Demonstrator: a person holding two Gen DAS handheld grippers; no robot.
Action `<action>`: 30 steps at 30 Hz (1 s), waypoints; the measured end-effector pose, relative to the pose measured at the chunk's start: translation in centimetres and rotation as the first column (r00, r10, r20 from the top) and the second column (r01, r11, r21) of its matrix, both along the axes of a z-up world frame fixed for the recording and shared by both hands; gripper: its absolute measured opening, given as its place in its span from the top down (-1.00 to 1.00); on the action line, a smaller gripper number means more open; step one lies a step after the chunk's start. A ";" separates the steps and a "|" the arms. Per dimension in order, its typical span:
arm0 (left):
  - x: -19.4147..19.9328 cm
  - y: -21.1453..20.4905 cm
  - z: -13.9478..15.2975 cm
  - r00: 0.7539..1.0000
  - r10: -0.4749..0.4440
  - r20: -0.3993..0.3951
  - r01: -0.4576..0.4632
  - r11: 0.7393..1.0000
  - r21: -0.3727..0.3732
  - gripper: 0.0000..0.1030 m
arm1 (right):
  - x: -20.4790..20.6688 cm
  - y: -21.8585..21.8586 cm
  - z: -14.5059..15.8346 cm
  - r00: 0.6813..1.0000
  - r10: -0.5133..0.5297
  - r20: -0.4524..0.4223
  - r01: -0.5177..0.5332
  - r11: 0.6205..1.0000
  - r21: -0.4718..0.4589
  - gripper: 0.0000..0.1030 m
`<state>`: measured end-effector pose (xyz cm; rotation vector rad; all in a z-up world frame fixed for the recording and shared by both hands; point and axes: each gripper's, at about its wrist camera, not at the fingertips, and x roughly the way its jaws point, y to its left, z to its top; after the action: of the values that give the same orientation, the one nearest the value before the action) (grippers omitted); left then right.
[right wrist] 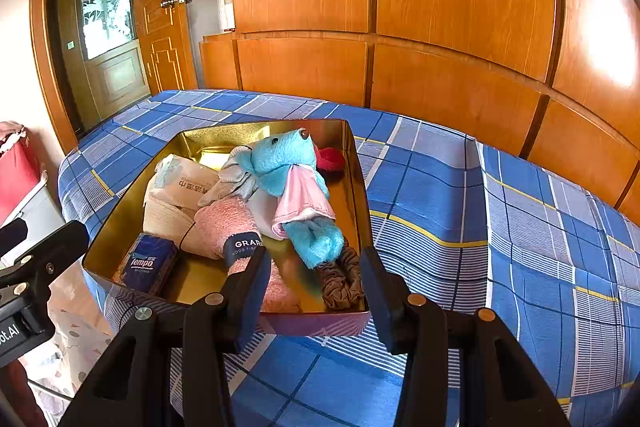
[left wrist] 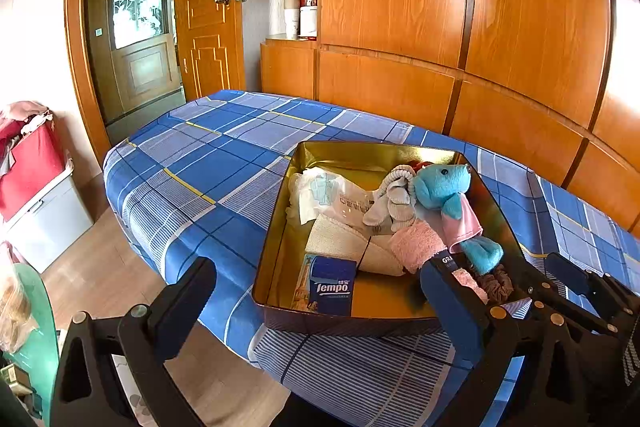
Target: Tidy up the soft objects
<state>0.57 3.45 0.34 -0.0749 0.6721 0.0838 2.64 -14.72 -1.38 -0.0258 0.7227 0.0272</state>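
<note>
**Gold tin (right wrist: pixel 362 187) on bed (right wrist: pixel 460 211), nearly packed**

Holds plush (right wrist: pixel 288 167), towel (right wrist: pixel 228 223), tissues (right wrist: pixel 150 263), scrunchie (right wrist: pixel 344 279). Sorting seemingly near done. Right tool (right wrist: pixel 316 279) parted at near rim, grasping nothing; left tool (left wrist: pixel 320 299) released wide, empty. Next: probably tuck or straighten contents. Red item behind plush mostly hidden; bed cut off.

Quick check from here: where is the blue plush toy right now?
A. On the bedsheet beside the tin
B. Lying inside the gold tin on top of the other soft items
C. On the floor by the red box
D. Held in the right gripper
B: the blue plush toy lies inside the gold tin, draped over the pink towel and grey sock; no gripper holds it.
</note>
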 end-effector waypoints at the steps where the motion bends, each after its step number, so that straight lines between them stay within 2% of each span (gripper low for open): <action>1: 0.0 0.0 0.0 1.000 0.000 0.000 0.000 1.000 -0.001 -0.99 | 0.0 0.0 0.0 1.000 -0.001 -0.001 0.001 1.000 0.000 0.10; 30: -0.2 -0.3 0.1 1.000 -0.003 -0.002 0.003 1.000 0.003 -0.99 | -0.3 -0.1 0.0 1.000 -0.002 0.004 0.002 1.000 0.007 0.10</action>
<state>0.38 3.16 0.44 -0.0709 0.6736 0.0821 2.35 -14.83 -1.35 -0.0189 0.7186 0.0276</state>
